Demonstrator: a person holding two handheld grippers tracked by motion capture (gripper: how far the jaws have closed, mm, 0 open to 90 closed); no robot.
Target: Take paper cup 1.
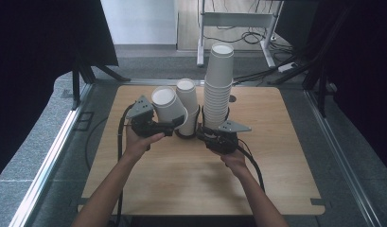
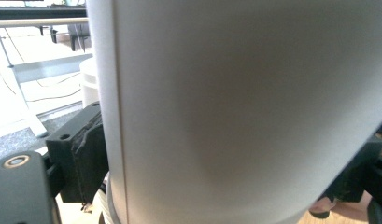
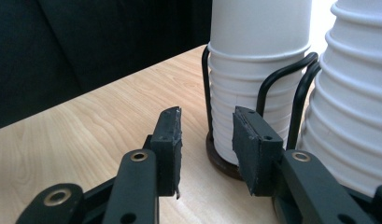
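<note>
One cup held, two stacks in the rack.
Left gripper [image 1: 174,126] pinches one white cup [image 1: 168,105], tilted above the table [image 1: 276,156] beside the short stack [image 1: 187,106]; tall stack [image 1: 218,85] stands right. Right gripper [image 3: 206,140] has its jaws parted with nothing between them, near the wire rack [image 3: 272,84].

Cup stacks in the wire holder [image 1: 191,135]: two, a tall stack [image 1: 218,87] and a short stack [image 1: 188,106]
Loose cup [image 1: 168,105] between the left fingers: one
Grippers: two
Hands: two
Worktop [image 1: 191,175]: one
</note>
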